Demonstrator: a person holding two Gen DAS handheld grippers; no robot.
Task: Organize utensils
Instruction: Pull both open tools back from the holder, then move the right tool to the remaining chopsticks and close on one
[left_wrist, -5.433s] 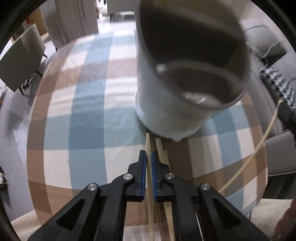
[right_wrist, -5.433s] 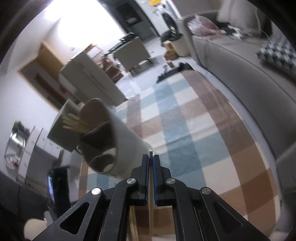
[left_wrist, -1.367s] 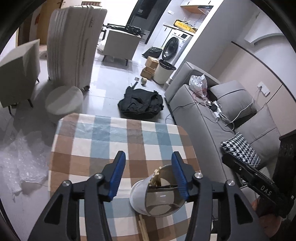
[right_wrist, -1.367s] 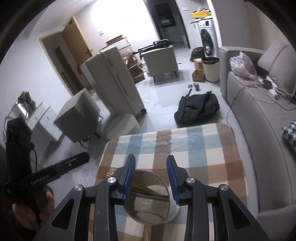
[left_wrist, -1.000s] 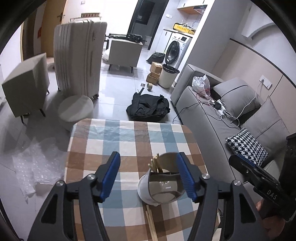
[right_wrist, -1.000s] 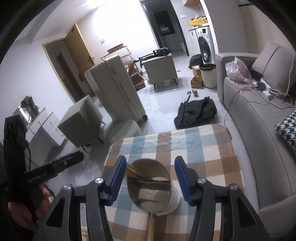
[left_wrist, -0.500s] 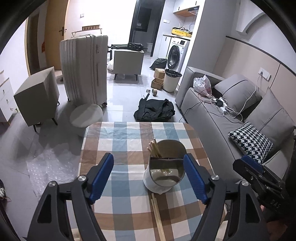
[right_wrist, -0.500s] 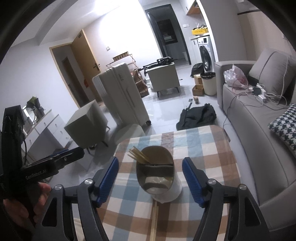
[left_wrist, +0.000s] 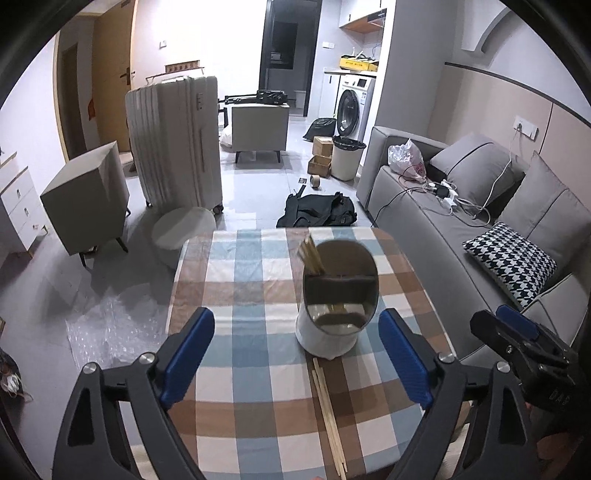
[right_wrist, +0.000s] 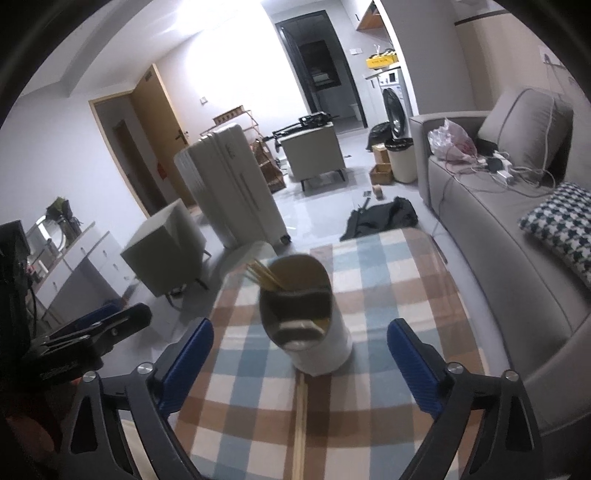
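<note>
Both grippers hang above the near end of a small table (left_wrist: 236, 266) covered in a blue, brown and white checked cloth. The left gripper (left_wrist: 295, 354) has its blue-padded jaws spread very wide and widening; nothing is pressed between them, only the table below. The right gripper (right_wrist: 299, 358) is the same: jaws far apart and opening, empty. In the left wrist view the right gripper shows at the lower right of the frame, off the table's edge.

The white holder (left_wrist: 332, 314) stands upright near the middle of the table, a little right of centre in the left wrist view and at the centre of the right wrist view (right_wrist: 310, 332). A dark divider splits its inside. A bunch of chopsticks (left_wrist: 310, 254) sticks up out of the far compartment, leaning toward the upper left; the near compartment shows something pale at the bottom that I cannot make out.

More loose chopsticks (left_wrist: 328, 410) lie flat on the cloth, running from the holder's foot toward the bottom of the frame, close together and roughly parallel.

Beyond the table, a pale suitcase (left_wrist: 173, 140) stands in the upper left, a black bag (left_wrist: 321, 210) lies on the floor just past the table's far edge, and a grey sofa (left_wrist: 424, 221) with a black-and-white checked pillow (left_wrist: 513, 258) fills the right side.
</note>
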